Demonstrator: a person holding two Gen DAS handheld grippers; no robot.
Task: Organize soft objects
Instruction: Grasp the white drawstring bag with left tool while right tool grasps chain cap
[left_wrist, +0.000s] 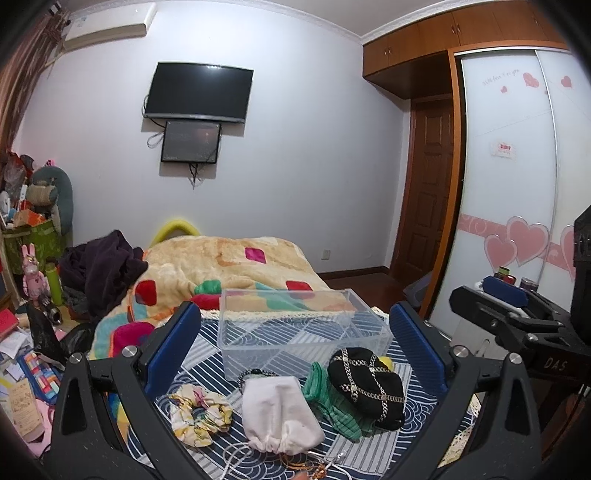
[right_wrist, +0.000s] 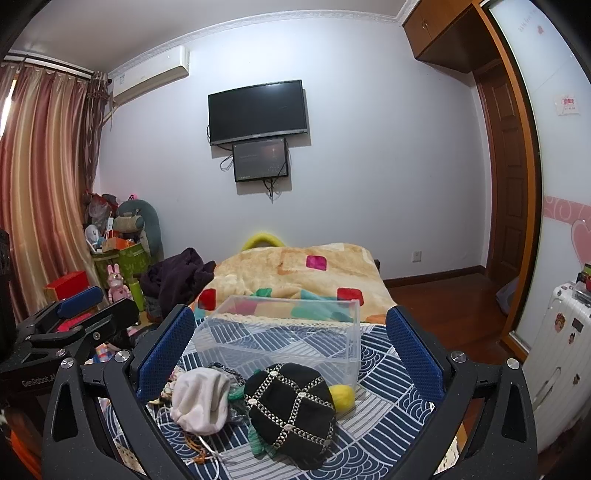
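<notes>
1. Left gripper (left_wrist: 295, 354): jaws spread wide, nothing between the blue pads, hovering above the patterned cloth (left_wrist: 369, 458). Right gripper (right_wrist: 290, 354): likewise wide apart and empty.
2. Nearest soft items, left wrist view: white drawstring pouch (left_wrist: 279, 415), almost centred between the left fingers, long axis running toward the camera, gathered mouth nearest. Plain woven fabric, limp, cords trailing loose.
3. Floral scrunchie (left_wrist: 199, 415) just left of the pouch; ruffled, thin fabric. Green ribbed cloth (left_wrist: 332, 406) to the pouch's right, partly under the black cap.
4. Black cap (right_wrist: 290, 411): domed, dark fabric crossed by pale chain-like trim in diamonds. Centred between the right fingers in the right wrist view, so the right hand looks nearer to it; the left looks better lined up on the pouch.
5. Yellow ball (right_wrist: 341, 397), fuzzy, touching the cap's far side and close to the bin's near corner.
6. Clear plastic bin (left_wrist: 295, 314): rigid, rectangular, open-topped, appears empty; directly beyond the pile, long axis crosswise. Judgement: no item sorted yet.
7. Farther: plush patchwork blanket (left_wrist: 236, 266) on the bed.
</notes>
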